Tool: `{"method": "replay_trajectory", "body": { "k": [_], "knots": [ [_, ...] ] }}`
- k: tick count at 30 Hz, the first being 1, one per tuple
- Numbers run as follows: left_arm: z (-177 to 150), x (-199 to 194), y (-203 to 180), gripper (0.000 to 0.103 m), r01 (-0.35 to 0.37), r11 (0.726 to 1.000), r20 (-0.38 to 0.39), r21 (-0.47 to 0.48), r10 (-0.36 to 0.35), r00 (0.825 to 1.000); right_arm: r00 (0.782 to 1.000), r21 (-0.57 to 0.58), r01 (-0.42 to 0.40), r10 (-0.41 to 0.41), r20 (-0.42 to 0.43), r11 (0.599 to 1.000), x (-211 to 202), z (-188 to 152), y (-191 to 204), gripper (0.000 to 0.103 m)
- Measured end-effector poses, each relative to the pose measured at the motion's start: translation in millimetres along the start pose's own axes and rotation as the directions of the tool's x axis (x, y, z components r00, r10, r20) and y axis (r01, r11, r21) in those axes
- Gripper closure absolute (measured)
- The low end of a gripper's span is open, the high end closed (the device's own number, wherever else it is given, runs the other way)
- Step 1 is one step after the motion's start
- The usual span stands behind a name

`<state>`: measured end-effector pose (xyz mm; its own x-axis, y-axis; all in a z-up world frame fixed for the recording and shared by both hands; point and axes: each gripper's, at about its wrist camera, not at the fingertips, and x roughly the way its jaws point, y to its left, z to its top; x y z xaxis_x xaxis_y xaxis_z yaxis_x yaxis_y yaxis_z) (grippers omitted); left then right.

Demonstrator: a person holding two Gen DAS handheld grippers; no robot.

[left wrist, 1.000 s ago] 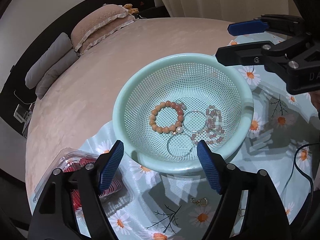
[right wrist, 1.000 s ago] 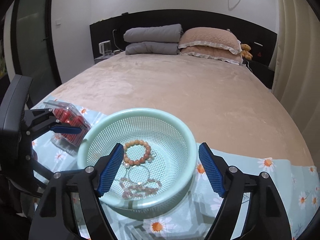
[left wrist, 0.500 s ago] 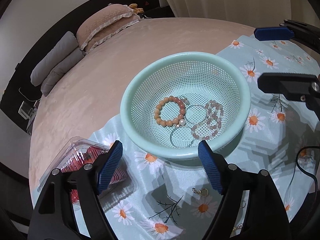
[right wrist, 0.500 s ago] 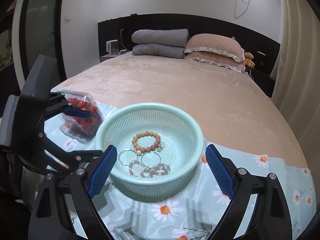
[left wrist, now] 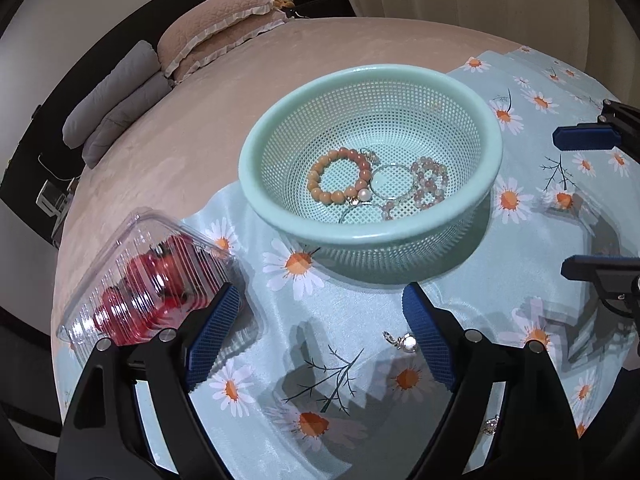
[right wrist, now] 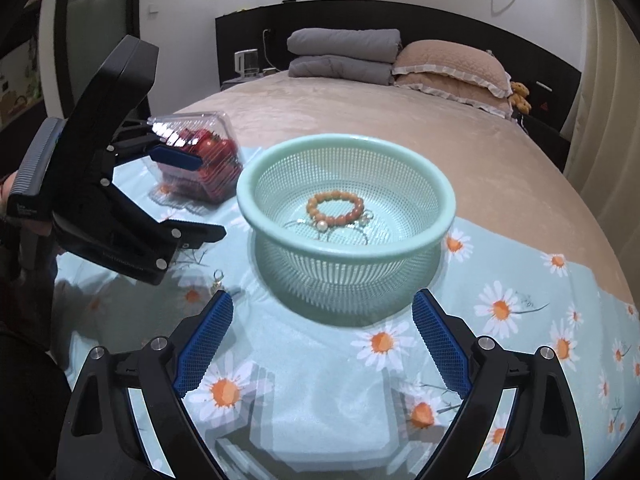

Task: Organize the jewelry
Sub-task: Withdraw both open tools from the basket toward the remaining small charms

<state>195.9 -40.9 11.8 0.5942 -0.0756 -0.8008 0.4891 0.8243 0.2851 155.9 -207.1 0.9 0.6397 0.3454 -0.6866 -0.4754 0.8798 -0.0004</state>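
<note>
A mint-green mesh basket (left wrist: pixel 486 128) (right wrist: pixel 444 216) stands on a daisy-print cloth. In it lie an orange bead bracelet (left wrist: pixel 338 176) (right wrist: pixel 335 208), silver hoops (left wrist: pixel 392 182) and a pink bead bracelet (left wrist: pixel 430 186). A small silver earring (left wrist: pixel 404 342) (right wrist: pixel 218 278) lies on the cloth in front of the basket, close to my left gripper's right finger. Another small piece (left wrist: pixel 491 424) lies at the lower right. My left gripper (left wrist: pixel 320 334) is open and empty. My right gripper (right wrist: pixel 320 342) is open and empty, short of the basket.
A clear plastic clamshell box of red fruit (left wrist: pixel 148 276) (right wrist: pixel 200 156) sits left of the basket. The daisy cloth (left wrist: pixel 360 400) covers the near end of a beige bed (right wrist: pixel 360 108) with pillows at the head. The right gripper shows at the right edge of the left wrist view (left wrist: pixel 592 200).
Both grippers have drawn back from the basket toward the near edge of the cloth. The earring on the cloth now lies by the left gripper's fingertip. Both stay open.
</note>
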Motion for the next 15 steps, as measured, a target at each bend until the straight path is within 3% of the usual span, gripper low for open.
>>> {"method": "replay_trajectory", "body": {
  "k": [6, 10, 15],
  "knots": [
    [-32, 13, 5, 0.018, 0.069, 0.996, -0.039, -0.056, -0.072, 0.997, 0.998, 0.028, -0.052, 0.053, -0.027, 0.998, 21, -25, 12, 0.016],
    [-52, 30, 0, 0.018, 0.060, 0.997, -0.104, -0.057, -0.066, 0.992, 0.994, 0.050, -0.084, 0.087, -0.069, 0.995, 35, -33, 18, 0.016],
    [-54, 24, 2, 0.018, 0.104, 0.992, -0.058, -0.074, -0.109, 0.992, 0.986, 0.042, -0.143, 0.146, -0.077, 0.989, 40, -36, 26, 0.020]
  ]
}}
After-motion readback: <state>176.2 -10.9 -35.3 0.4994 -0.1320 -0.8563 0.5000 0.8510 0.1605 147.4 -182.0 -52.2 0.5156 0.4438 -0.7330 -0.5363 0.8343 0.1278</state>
